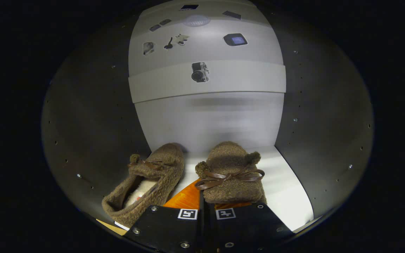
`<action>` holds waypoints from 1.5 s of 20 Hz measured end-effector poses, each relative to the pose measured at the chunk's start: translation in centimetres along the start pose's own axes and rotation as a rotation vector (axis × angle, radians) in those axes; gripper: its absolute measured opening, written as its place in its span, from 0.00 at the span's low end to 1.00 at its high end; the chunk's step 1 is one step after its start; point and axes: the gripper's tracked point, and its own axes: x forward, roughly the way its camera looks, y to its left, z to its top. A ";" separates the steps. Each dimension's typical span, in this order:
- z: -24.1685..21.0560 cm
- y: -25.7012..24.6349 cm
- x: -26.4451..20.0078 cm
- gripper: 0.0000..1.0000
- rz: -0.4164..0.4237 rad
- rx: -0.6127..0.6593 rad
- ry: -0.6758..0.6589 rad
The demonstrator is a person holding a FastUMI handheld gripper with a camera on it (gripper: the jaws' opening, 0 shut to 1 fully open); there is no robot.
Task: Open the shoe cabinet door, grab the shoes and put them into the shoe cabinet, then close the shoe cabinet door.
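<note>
Inside the cabinet point(83, 116), on its pale shelf floor point(287, 182): one slipper point(146, 182) resting at ten o'clock of the claw point(206, 205), toe toward the back wall; second slipper point(232, 172) at twelve o'clock, heel end pinched between fingers drawn close together. Risk judged: letting go too early could tip this slipper against its mate or leave it skewed near the front edge, fouling the door; contact point under the heel hidden by the fingers, door itself cut off.
</note>
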 end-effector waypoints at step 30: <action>1.1 3.2 -18.7 0.79 -0.095 0.043 -0.120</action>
